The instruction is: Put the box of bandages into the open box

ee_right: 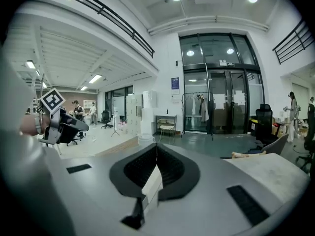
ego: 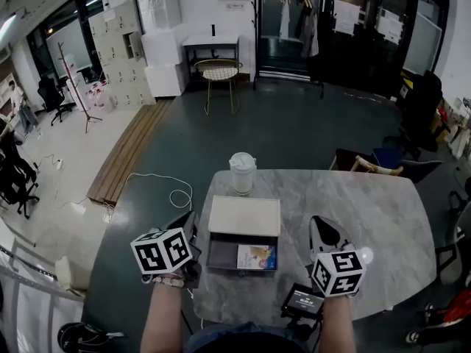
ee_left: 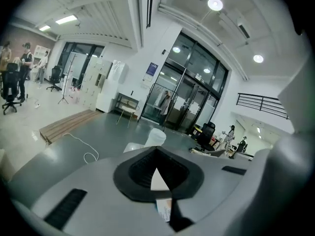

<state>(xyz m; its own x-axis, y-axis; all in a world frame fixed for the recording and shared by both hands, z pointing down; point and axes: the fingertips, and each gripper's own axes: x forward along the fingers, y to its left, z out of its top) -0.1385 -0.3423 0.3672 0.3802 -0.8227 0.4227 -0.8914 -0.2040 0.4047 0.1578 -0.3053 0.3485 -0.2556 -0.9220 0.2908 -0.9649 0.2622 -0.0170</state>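
L hand-held gripper (ego: 188, 225) and R hand-held gripper (ego: 318, 226), both closed & empty, flank the open box (ego: 219, 256) on the desk (ego: 383, 212) w/ the box of bandages (ego: 257, 257) lying inside it, so placing looks done; next: just back off.

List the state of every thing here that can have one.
Open box: open, lid folded back.
Box of bandages: lying inside the open box.
Cup: upright on the table.
Left gripper: shut, empty.
Right gripper: shut, empty.
Small screen: lit.
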